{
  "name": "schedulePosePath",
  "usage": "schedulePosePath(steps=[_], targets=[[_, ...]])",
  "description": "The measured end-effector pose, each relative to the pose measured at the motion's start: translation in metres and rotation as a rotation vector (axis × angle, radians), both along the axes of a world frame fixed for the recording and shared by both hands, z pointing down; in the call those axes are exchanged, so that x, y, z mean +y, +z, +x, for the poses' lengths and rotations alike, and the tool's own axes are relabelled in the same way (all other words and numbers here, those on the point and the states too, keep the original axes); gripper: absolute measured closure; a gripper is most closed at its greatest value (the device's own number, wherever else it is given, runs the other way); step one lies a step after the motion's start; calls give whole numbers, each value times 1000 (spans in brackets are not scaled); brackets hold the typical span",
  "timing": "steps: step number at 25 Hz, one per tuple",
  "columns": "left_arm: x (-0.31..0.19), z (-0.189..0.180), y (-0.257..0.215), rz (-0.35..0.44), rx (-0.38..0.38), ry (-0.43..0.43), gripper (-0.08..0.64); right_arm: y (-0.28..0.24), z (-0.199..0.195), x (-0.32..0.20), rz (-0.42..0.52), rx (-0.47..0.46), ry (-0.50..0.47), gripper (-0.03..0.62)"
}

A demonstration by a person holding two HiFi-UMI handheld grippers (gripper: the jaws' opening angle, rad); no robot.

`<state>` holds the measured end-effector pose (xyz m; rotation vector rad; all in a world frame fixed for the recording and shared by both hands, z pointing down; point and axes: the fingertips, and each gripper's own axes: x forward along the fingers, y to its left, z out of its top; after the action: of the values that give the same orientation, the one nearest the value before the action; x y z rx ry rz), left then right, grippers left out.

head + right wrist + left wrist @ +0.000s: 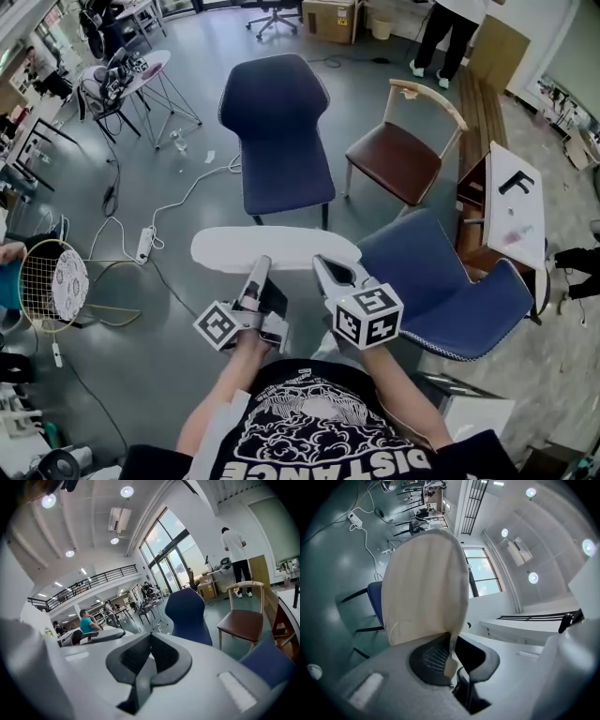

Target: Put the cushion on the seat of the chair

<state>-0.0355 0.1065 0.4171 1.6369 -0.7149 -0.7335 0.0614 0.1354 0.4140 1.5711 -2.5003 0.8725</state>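
Note:
A flat white cushion hangs level in front of me, held by both grippers at its near edge. My left gripper is shut on that edge. In the left gripper view the cream cushion rises from the shut jaws of the left gripper and fills the middle. My right gripper pinches the cushion's right near edge. In the right gripper view the right gripper has its pads together on a thin pale strip. The empty dark blue chair stands just beyond the cushion, its seat facing me.
A brown wooden chair stands to the right of the blue one. Another blue chair is close at my right, beside a small table. A power strip with cables and a round wire frame lie at left. A person stands far back.

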Motion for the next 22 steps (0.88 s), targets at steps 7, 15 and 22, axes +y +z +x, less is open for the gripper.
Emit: schedulePosePath(steps=[7, 15, 22], targets=[[-12, 13, 2, 0, -15, -11, 526, 5, 16, -11, -5, -18, -2, 595], [-53, 25, 17, -24, 16, 9, 526, 22, 26, -41, -38, -9, 21, 595], [-119, 32, 38, -59, 46, 58, 526, 35, 30, -98, -83, 27, 62, 595]])
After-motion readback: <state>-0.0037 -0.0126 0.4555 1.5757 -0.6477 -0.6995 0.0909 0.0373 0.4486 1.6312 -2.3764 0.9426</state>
